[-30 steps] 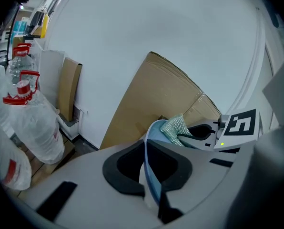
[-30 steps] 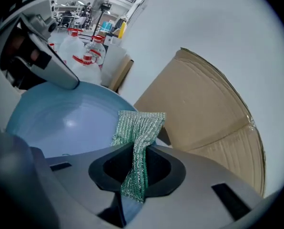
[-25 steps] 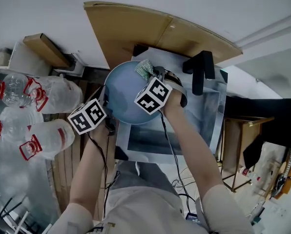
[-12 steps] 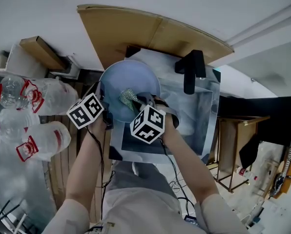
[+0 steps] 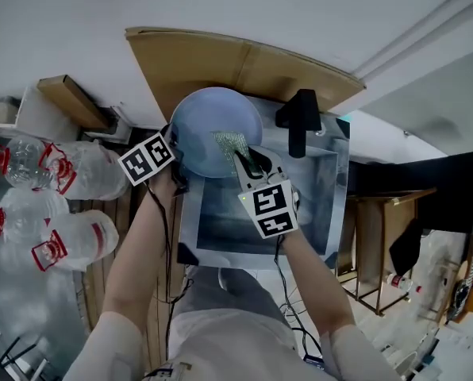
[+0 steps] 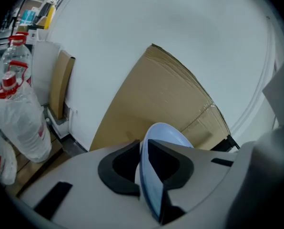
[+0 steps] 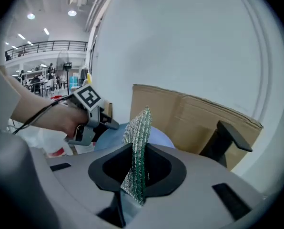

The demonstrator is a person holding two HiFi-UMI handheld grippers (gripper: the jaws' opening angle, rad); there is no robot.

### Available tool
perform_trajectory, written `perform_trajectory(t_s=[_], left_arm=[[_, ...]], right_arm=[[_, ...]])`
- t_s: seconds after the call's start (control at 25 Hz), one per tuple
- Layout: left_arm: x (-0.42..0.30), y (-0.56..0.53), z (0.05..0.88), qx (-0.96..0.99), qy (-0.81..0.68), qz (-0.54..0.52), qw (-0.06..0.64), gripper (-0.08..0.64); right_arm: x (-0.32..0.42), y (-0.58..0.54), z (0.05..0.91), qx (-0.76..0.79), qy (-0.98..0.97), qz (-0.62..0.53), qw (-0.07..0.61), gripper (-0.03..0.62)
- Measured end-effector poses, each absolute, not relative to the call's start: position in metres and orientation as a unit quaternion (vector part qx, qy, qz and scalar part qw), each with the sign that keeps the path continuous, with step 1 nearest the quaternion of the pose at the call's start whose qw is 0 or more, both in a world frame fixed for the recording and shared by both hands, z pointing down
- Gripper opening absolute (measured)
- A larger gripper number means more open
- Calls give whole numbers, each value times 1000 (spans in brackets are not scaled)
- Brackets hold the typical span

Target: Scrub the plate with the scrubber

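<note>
Plate (image 5: pixel 198 133) pale blue, round, smooth; scrubber (image 5: pixel 231 144) green-silver mesh pad

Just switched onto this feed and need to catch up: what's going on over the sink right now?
A person is scrubbing a plate over a steel sink. The left gripper holds the blue plate by its rim; its jaws have just been opening a little, with the rim between them. The right gripper is shut on a green mesh scrubber, which lies over the plate's inner face in the head view.
</note>
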State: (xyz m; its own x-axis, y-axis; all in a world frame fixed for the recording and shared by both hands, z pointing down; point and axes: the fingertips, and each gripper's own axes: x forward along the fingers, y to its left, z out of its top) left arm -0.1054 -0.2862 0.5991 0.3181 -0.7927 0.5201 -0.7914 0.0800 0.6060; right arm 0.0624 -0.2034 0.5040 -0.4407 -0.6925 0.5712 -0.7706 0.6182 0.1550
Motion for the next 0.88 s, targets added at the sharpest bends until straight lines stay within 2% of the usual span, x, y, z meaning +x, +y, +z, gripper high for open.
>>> perform_trajectory(t_s=[0.04, 0.12, 0.2, 0.48, 0.88], left_arm=[[-103, -287, 596, 686, -578, 6, 442, 73], [-99, -287, 588, 699, -574, 26, 426, 182], [-101, -284, 575, 706, -582, 40, 401, 201], [-107, -270, 492, 749, -583, 38, 313, 206], [-94, -224, 327, 833, -510, -7, 216, 196]], right_arm=[[68, -203, 496, 442, -846, 69, 289, 98], [81, -202, 477, 461, -845, 71, 262, 98], [92, -199, 456, 475, -845, 69, 236, 98], [109, -184, 361, 499, -851, 42, 155, 98], [119, -147, 233, 528, -844, -43, 84, 100]])
